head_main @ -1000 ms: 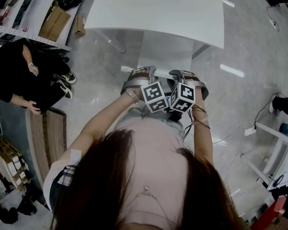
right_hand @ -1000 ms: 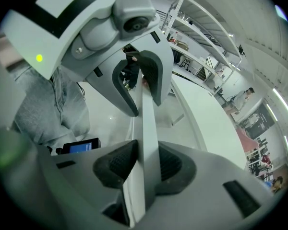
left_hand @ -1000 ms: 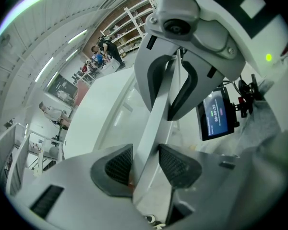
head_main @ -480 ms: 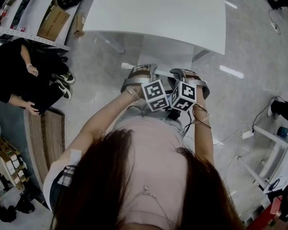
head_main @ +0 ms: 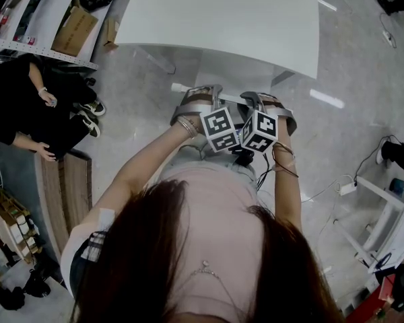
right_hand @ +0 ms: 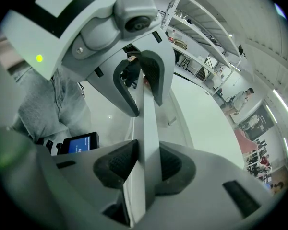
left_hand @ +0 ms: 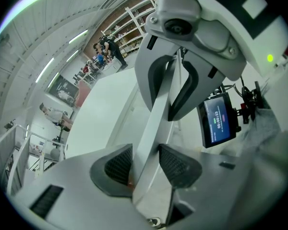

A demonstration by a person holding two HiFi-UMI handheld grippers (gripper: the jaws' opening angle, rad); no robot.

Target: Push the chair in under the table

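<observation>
A glossy grey floor [head_main: 135, 106] fills the room, with streaks of lamp glare [head_main: 330, 98] far to the right of a white rack [head_main: 47, 51] that stands at the upper left. A cardboard box [head_main: 76, 32] lies on the rack. Just below the rack a person in black [head_main: 20, 106] crouches, and below that person is a wooden board [head_main: 74, 187]. Well right of the rack, a cable [head_main: 316, 195] runs across the floor to a power strip [head_main: 349, 187] beside a white frame [head_main: 390, 214]. The left gripper view shows a ribbed pale ceiling [left_hand: 33, 37] with long strip lights [left_hand: 79, 36].
</observation>
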